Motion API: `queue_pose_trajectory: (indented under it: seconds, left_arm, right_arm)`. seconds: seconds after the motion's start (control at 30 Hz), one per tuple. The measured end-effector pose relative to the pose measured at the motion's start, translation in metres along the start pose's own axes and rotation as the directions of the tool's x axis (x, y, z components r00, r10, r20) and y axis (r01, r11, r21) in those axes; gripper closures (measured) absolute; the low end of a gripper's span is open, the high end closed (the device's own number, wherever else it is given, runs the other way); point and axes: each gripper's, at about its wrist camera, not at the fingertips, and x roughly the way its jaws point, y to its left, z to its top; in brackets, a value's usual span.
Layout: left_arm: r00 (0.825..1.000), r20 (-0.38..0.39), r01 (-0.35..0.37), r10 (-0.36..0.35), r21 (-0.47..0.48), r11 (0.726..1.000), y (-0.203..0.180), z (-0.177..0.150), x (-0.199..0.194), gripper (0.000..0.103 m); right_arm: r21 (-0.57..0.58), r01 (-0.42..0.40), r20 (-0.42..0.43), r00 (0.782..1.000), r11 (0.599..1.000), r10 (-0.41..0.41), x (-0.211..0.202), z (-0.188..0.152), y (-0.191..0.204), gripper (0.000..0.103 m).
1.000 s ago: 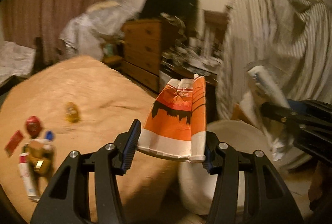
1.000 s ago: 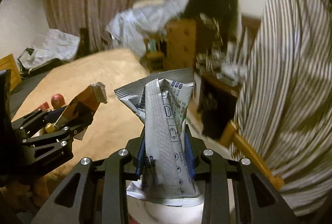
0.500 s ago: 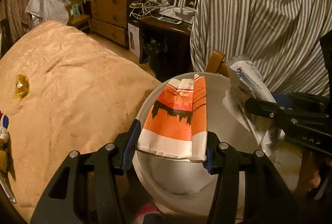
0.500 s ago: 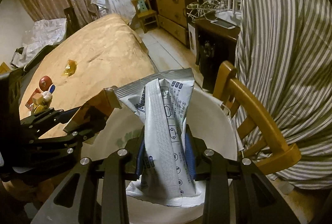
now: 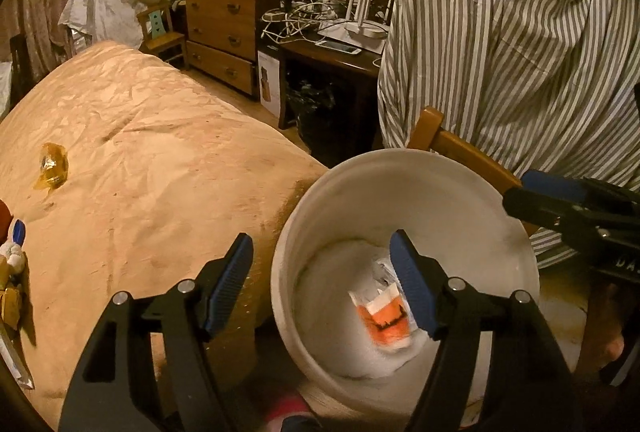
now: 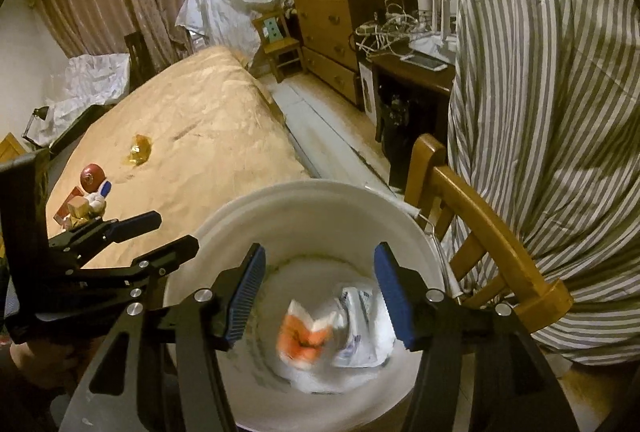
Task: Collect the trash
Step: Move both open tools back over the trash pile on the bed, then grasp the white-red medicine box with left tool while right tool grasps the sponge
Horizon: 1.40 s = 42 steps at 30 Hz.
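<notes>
Left wrist view: my left gripper (image 5: 324,282) stands spread with nothing between its jaws, which have just been opening. Directly below it sits one white bucket (image 5: 516,236), and inside, at the bottom, lie two pieces of trash: one orange-and-white wrapper (image 5: 384,324) and, just beyond it, one white packet (image 5: 380,268), mostly hidden behind my right-hand finger. To the left of the gripper spreads the bed (image 5: 160,172), with one amber wrapper (image 5: 52,168) lying well off to the left. My right gripper (image 5: 568,204) reaches in from the right, over the bucket's rim.

Right wrist view: my right gripper (image 6: 320,292) is likewise spread and empty, its jaws having just been opening, right above the same bucket (image 6: 240,208). Here both pieces show plainly, the orange-and-white wrapper (image 6: 304,340) touching the white packet (image 6: 360,328) on its right. My left gripper (image 6: 156,232) hangs to the left. This view alone shows one red ball (image 6: 93,176) and a small cluster of toys (image 6: 86,208) on the bed (image 6: 208,136), beyond the left gripper, and one wooden chair (image 6: 480,212) just right of the bucket.
</notes>
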Motion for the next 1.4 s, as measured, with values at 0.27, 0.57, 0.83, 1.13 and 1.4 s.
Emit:
queue_pose_trajectory:
  seconds: [0.27,0.57,0.83,1.13,1.4]
  left_arm:
    - [0.992,0.056,-0.114,0.116,-0.050,0.992,0.068,-0.032,-0.049,0.031]
    - [0.891,-0.002,-0.422,0.455,-0.376,0.825,0.258,-0.123,-0.137,0.025]
    - [0.905,-0.100,-0.394,0.413,-0.560,0.729,0.351,-0.172,-0.140,0.019]
    - [0.908,-0.131,-0.402,0.399,-0.539,0.740,0.379,-0.172,-0.102,0.040]
    - [0.900,-0.090,-0.401,0.427,-0.553,0.730,0.385,-0.203,-0.140,0.049]
  right_arm:
    - [-0.127,-0.092,0.143,0.984,0.988,0.110,-0.035,-0.001,0.072,0.033]
    - [-0.284,-0.330,0.066,0.930,0.900,0.362,0.000,-0.015,0.219,0.027]
    - [-0.356,-0.420,-0.070,0.903,0.835,0.425,0.039,-0.034,0.316,0.026]
    - [-0.388,-0.450,-0.141,0.891,0.804,0.431,0.070,-0.038,0.349,0.025]
    - [-0.440,-0.532,-0.226,0.845,0.723,0.485,0.121,-0.030,0.414,0.027]
